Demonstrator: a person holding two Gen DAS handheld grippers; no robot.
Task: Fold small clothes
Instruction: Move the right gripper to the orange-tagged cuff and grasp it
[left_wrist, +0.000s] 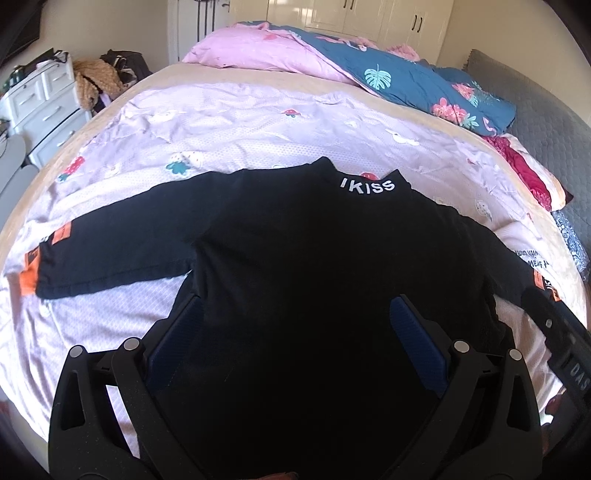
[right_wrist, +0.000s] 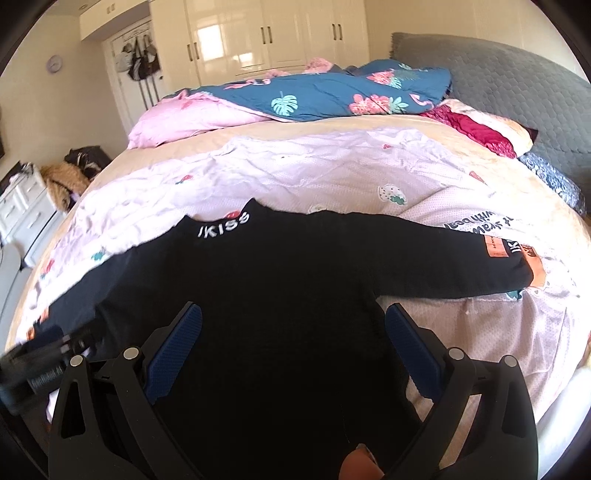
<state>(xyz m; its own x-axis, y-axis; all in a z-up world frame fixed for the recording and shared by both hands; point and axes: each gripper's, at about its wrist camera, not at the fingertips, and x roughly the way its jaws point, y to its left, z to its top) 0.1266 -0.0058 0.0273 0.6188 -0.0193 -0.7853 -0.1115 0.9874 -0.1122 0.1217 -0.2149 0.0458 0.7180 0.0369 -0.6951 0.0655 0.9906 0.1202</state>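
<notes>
A small black long-sleeved top with white "IKISS" lettering at the collar lies flat on the bed, sleeves spread to both sides, orange patches at the cuffs. It also shows in the right wrist view. My left gripper is open, its blue-padded fingers wide apart over the lower body of the top. My right gripper is open too, fingers spread over the lower right part of the top. The right gripper's body shows at the right edge of the left wrist view.
The bed has a pale pink printed sheet. A pink and blue floral duvet is heaped at the far side. A red cloth and grey headboard are at right. White drawers stand left of the bed.
</notes>
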